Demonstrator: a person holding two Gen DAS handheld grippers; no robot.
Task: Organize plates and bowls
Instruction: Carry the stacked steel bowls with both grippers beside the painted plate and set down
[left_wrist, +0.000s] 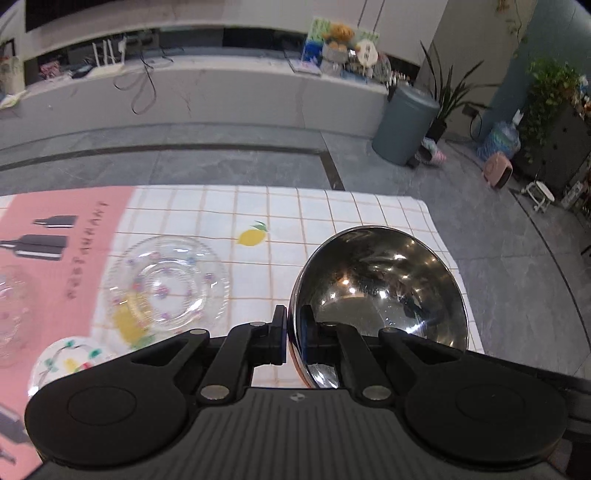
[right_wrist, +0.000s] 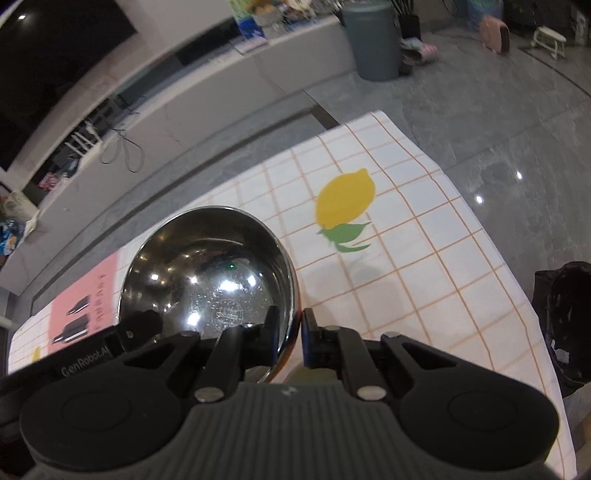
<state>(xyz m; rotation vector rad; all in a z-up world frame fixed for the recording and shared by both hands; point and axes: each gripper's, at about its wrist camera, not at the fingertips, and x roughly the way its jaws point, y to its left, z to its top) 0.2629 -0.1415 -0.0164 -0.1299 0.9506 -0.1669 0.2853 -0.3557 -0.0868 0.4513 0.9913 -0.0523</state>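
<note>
Checked, lemon-printed cloth covers the table under both tools, and each is clenched on the rim of the one steel bowl: the left gripper pinches its left edge with one finger inside and one outside, and the right gripper pinches the opposite, right edge the same way. Both point steeply downward with the bowl hanging between them, tilted and seemingly clear of the cloth. Further left, beside the bowl, a clear glass plate lies flat, nearer the left hand, so any move toward it goes that way.
</note>
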